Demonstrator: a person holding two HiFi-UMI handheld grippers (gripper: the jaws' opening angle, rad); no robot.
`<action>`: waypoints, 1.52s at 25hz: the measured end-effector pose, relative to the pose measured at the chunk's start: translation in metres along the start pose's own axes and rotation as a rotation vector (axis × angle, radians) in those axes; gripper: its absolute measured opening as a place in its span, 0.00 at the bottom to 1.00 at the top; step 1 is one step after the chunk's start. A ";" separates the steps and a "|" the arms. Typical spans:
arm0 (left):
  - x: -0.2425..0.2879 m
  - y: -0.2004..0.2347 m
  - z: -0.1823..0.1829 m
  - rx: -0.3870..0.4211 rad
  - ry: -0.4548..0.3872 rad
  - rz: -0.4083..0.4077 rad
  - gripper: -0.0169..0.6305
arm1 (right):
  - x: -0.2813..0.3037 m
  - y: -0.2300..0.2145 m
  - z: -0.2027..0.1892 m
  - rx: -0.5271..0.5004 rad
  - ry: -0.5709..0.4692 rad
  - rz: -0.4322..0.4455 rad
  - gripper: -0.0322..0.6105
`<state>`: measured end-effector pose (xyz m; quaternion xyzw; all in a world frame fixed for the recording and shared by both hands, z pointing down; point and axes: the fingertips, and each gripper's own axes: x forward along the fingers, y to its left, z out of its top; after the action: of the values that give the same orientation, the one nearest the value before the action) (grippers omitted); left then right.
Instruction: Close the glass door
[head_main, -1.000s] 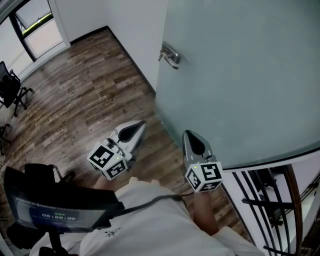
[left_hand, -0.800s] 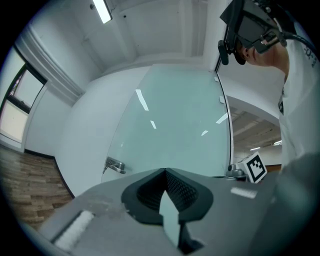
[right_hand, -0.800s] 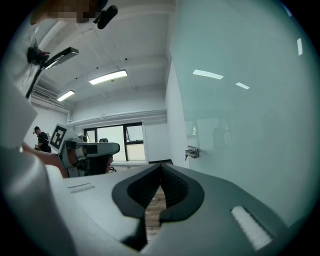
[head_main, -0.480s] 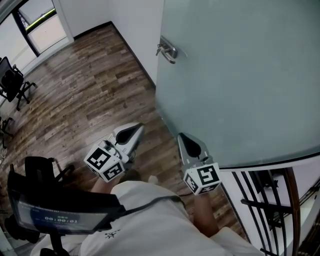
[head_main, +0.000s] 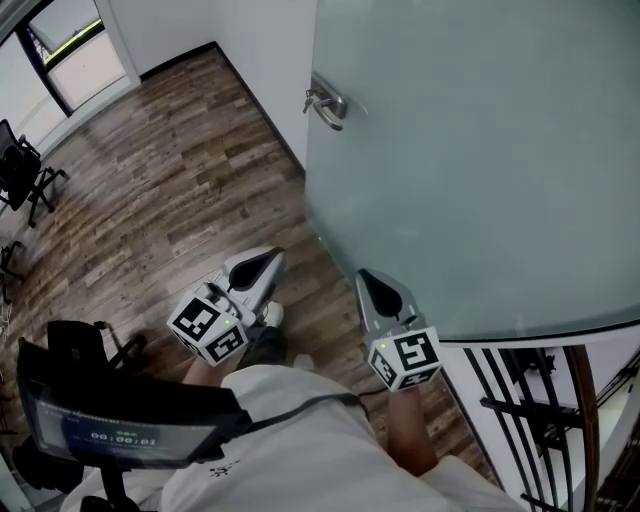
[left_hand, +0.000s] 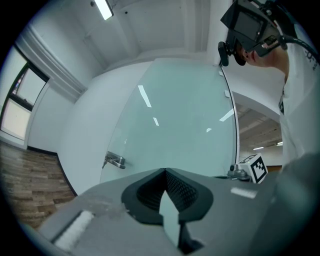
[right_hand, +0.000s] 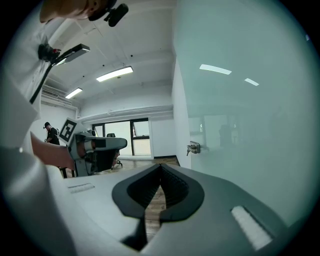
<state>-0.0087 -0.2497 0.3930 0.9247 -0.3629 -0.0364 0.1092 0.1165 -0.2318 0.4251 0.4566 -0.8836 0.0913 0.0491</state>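
The frosted glass door fills the right of the head view, its metal handle at the free edge near the white wall. My left gripper hangs over the wooden floor, left of the door's lower edge, shut and empty. My right gripper sits just in front of the glass, shut, holding nothing; whether it touches the glass I cannot tell. In the left gripper view the door and handle lie ahead of the closed jaws. In the right gripper view the glass is close on the right, with the handle farther off.
A black metal railing stands at the lower right behind the door. A white wall meets the door's free edge. Office chairs stand at the far left on the wood floor. A screen device hangs at the wearer's chest.
In the head view the door's free edge and handle have shifted left, towards the wall. Both grippers have sunk slightly and stayed shut.
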 end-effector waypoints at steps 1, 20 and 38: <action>0.004 0.005 -0.001 -0.003 0.003 -0.006 0.04 | 0.005 -0.003 -0.001 -0.006 0.005 -0.006 0.06; 0.088 0.135 0.039 -0.033 0.031 -0.173 0.04 | 0.135 -0.046 0.043 -0.014 0.015 -0.176 0.06; 0.126 0.222 0.051 -0.050 0.058 -0.249 0.04 | 0.234 -0.084 0.054 -0.129 0.115 -0.291 0.06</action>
<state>-0.0709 -0.5029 0.3954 0.9602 -0.2409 -0.0320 0.1373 0.0498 -0.4770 0.4222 0.5696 -0.8080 0.0523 0.1415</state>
